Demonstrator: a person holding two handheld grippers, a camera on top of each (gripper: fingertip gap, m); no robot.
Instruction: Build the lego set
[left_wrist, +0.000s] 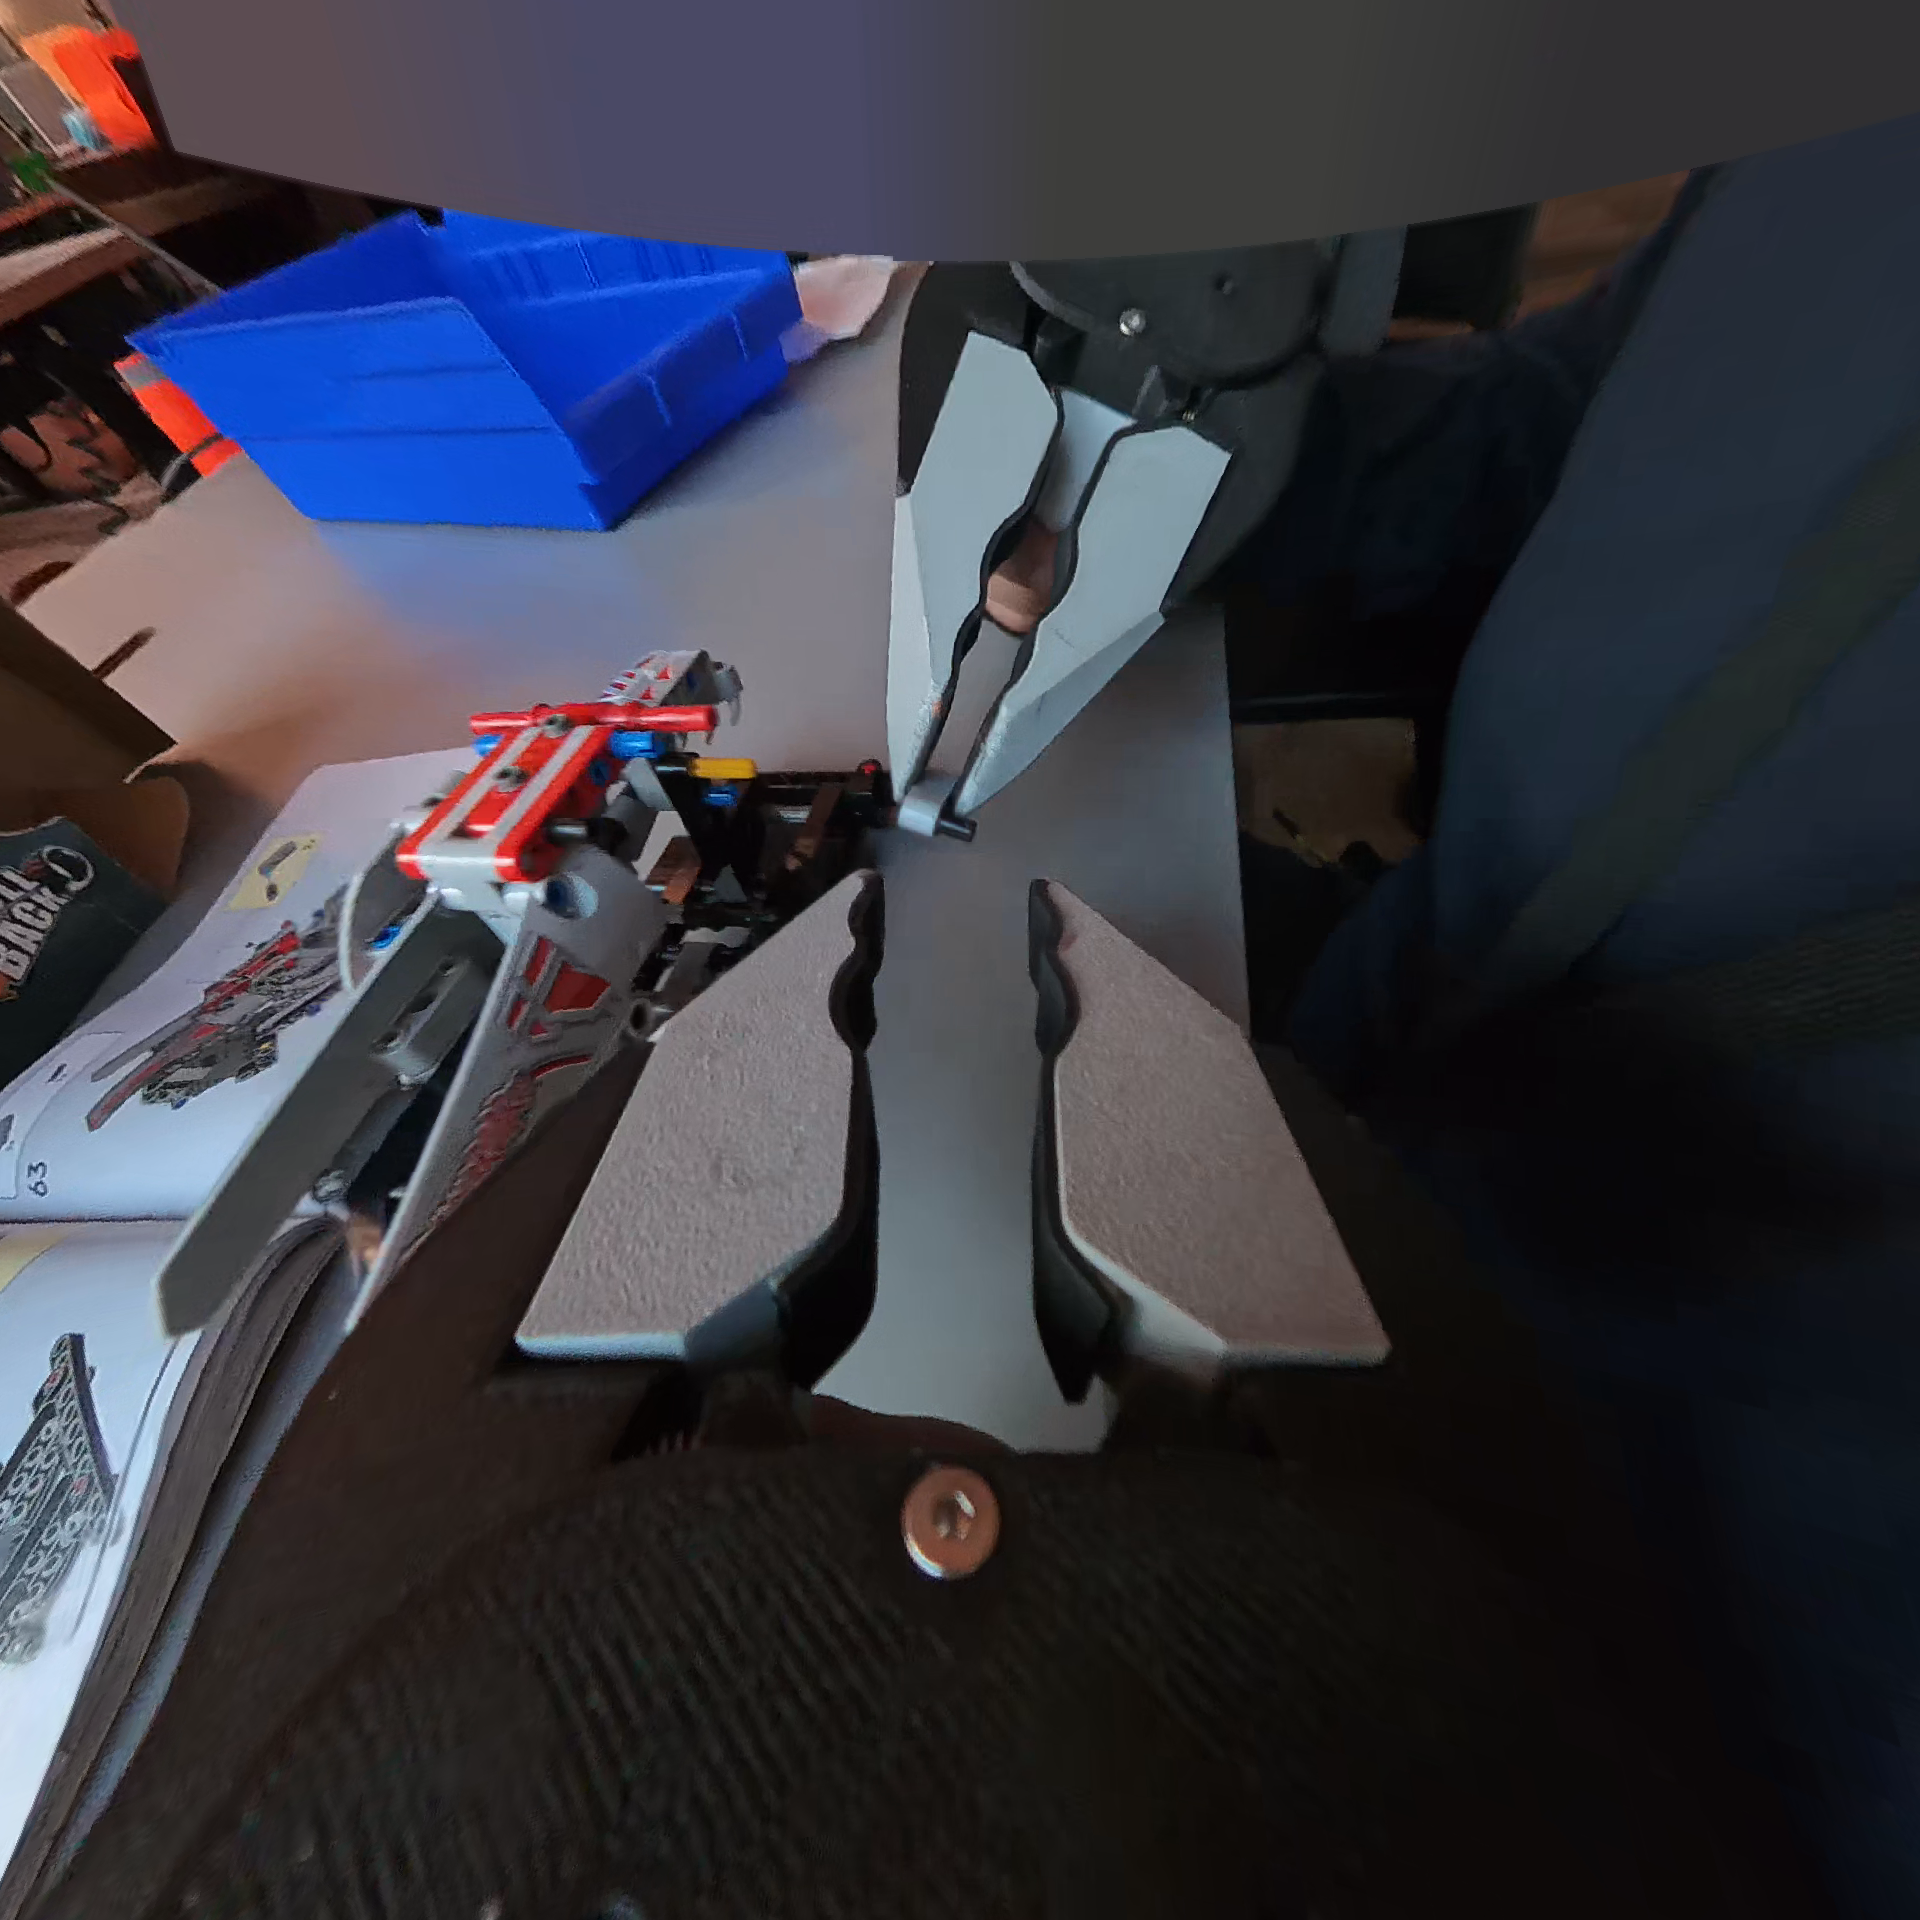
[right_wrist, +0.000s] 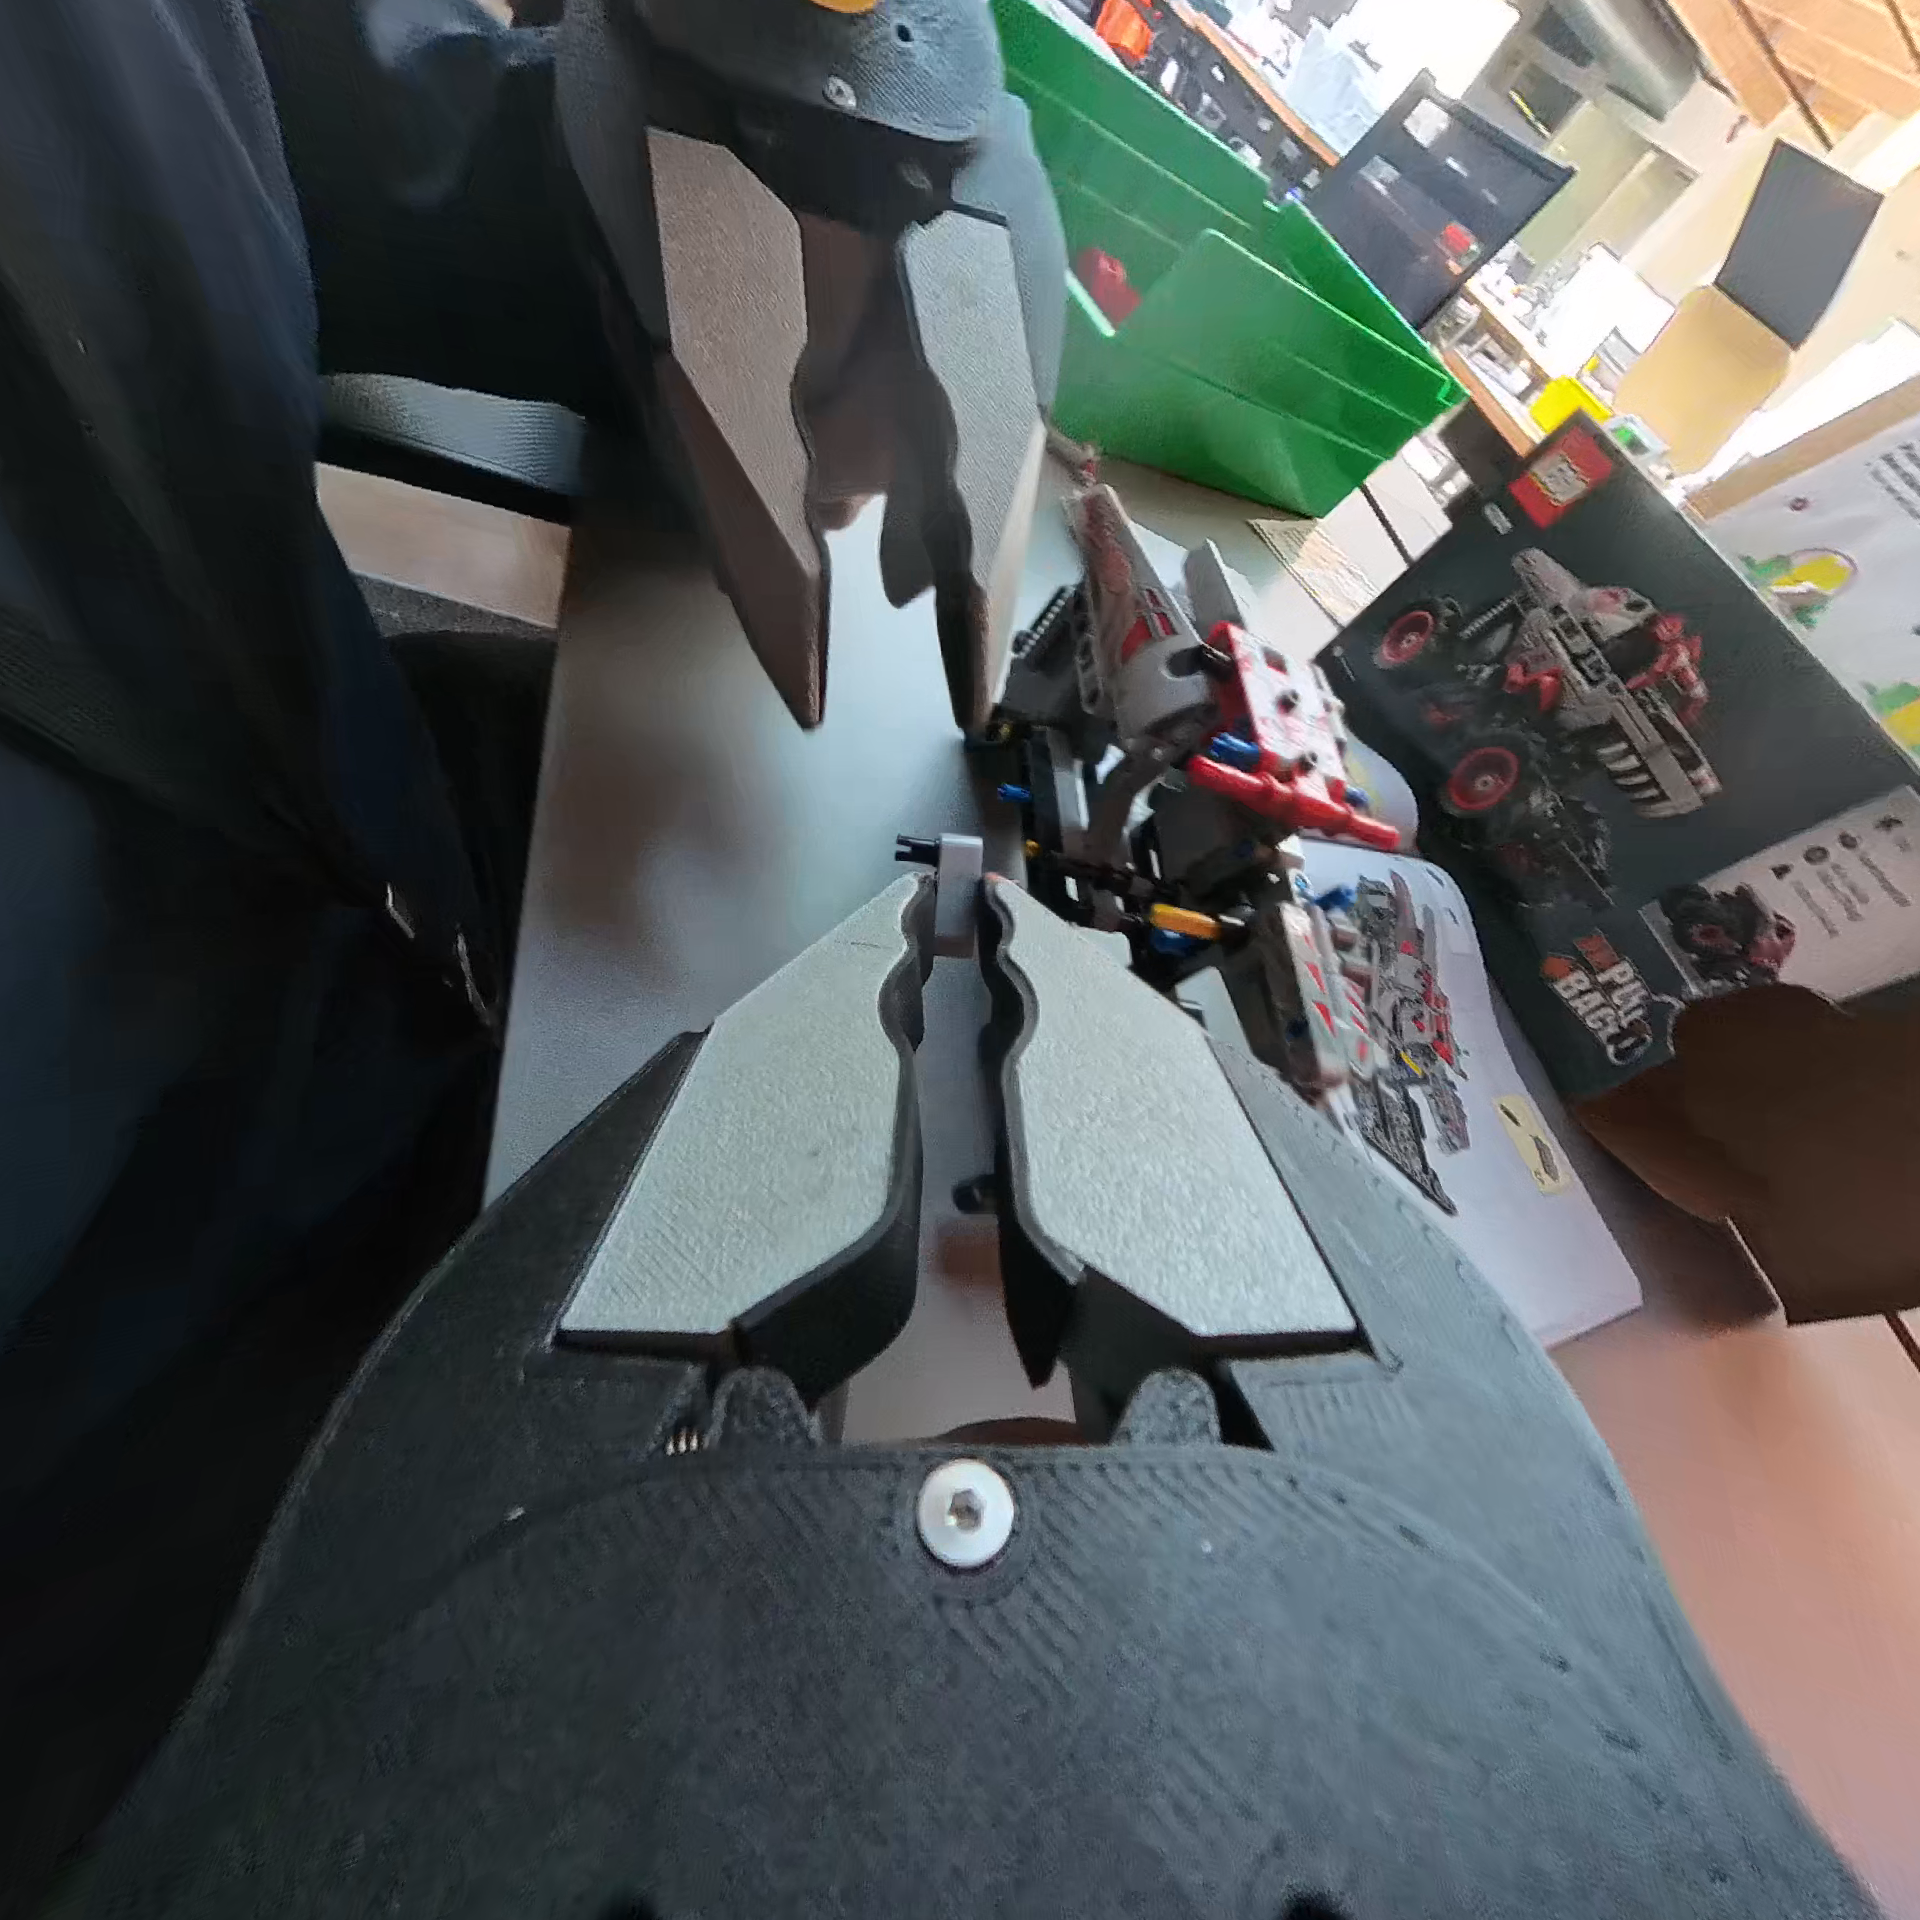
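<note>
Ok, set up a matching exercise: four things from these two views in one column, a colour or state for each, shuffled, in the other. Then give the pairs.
Things:
1. left gripper
2. right gripper
3. parts bin in the left wrist view
4. parts bin in the right wrist view

States:
A. green
B. open, holding nothing
C. blue
D. shut on a small grey piece with a black pin

Pairs: 1-B, 2-D, 3-C, 4-A
</note>
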